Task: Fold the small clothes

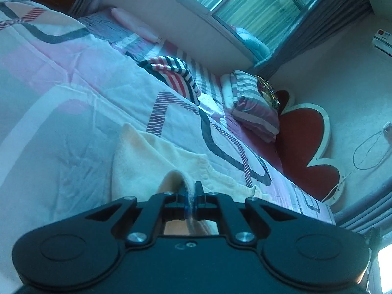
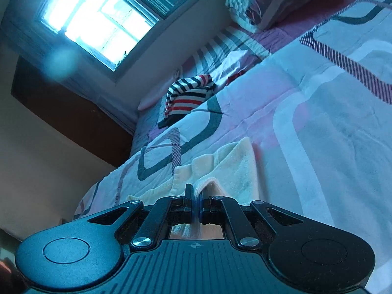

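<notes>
On quilt (image 1: 73, 127), both grippers, left (image 1: 192, 191) and right (image 2: 196, 193), clamped onto cream garment (image 1: 147, 161) edges.

Cream garment (image 1: 156, 161): soft, fuzzy knit cloth with a ribbed hem, matt. Quilt (image 1: 73, 103): smooth printed cotton-like cloth, stitched and lightly creased; striped top (image 1: 176, 73) is a fine matt knit. Left gripper (image 1: 192, 193) and right gripper (image 2: 196, 196): matt black plastic with bright metal screws.

Cream knit garment (image 1: 152, 161) rumpled on bedspread (image 1: 73, 78).
</notes>
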`<move>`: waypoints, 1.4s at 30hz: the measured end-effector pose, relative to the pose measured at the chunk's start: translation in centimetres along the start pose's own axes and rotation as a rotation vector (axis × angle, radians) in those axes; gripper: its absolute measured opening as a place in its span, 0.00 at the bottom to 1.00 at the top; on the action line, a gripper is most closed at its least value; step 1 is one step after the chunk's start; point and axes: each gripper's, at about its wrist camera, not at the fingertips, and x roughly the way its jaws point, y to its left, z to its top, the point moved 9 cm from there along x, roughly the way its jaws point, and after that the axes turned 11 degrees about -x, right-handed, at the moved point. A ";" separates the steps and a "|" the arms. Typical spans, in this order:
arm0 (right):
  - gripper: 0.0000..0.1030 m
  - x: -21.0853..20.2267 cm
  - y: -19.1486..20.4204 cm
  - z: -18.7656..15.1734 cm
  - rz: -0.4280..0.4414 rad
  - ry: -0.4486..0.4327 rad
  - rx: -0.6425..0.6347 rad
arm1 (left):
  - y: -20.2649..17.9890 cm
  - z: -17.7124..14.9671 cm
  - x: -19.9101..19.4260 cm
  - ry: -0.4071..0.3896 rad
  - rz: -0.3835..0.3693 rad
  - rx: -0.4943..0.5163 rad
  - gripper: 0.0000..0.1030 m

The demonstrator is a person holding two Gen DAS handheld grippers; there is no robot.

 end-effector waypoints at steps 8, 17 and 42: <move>0.57 -1.0 -0.8 0.9 -0.076 -0.097 -0.135 | 1.0 2.2 -1.6 -0.083 -0.029 0.072 0.50; 0.47 2.4 -0.4 -0.2 -0.123 -0.015 -0.276 | 0.6 -0.2 1.6 0.061 0.088 0.320 0.44; 0.58 5.6 2.3 0.3 -0.269 -0.079 -0.463 | -1.1 2.3 0.9 -0.221 0.250 0.364 0.67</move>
